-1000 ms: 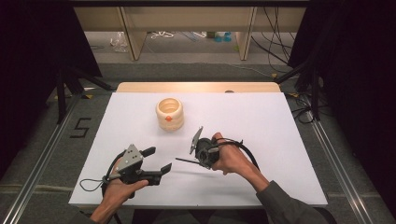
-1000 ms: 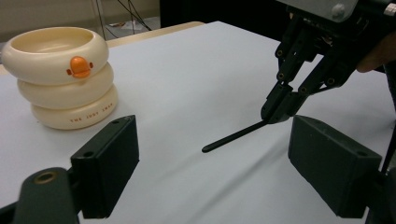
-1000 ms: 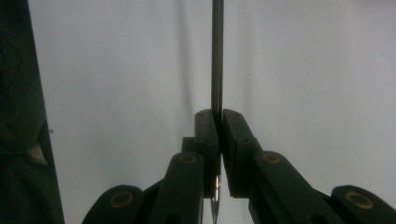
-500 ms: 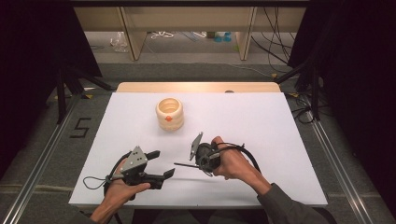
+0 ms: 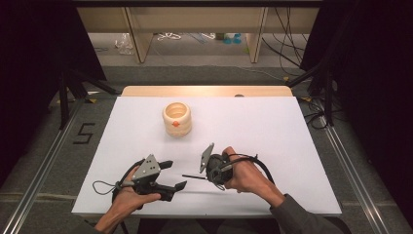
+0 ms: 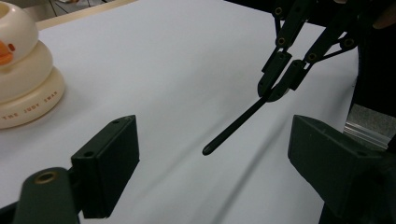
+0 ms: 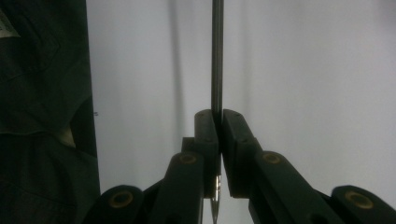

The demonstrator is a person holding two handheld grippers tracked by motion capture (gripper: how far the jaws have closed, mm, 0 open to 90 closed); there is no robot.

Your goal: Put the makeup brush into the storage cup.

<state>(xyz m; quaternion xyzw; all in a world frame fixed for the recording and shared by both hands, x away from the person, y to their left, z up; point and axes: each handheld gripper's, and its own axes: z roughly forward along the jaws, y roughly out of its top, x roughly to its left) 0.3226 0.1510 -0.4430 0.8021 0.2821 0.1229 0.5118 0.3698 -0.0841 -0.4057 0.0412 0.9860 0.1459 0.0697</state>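
One cream holder (image 5: 177, 119), built as three stacked rings, stands upright on the white table (image 5: 272, 126); small orange beak on its near side. Top is open; what sits inside cannot be told.

Count: one holder, one thin black stick (image 5: 194, 176), two grippers.

Right gripper (image 5: 207, 176), on the near side of the holder and slightly to its right: jaws pressed together on the stick, clamping one end. In the right gripper view the stick (image 7: 217, 56) runs straight out from between the closed pads. Its free end points toward the left gripper (image 5: 175, 175) and hangs just above the table.

Left gripper: jaws wide apart, nothing between them, near-left of the holder. The stick's tip is near them, not touching.

Holder sits well apart from both grippers. Bare table lies right of the holder and between it and the hands. Left gripper sits close to the table's near edge.
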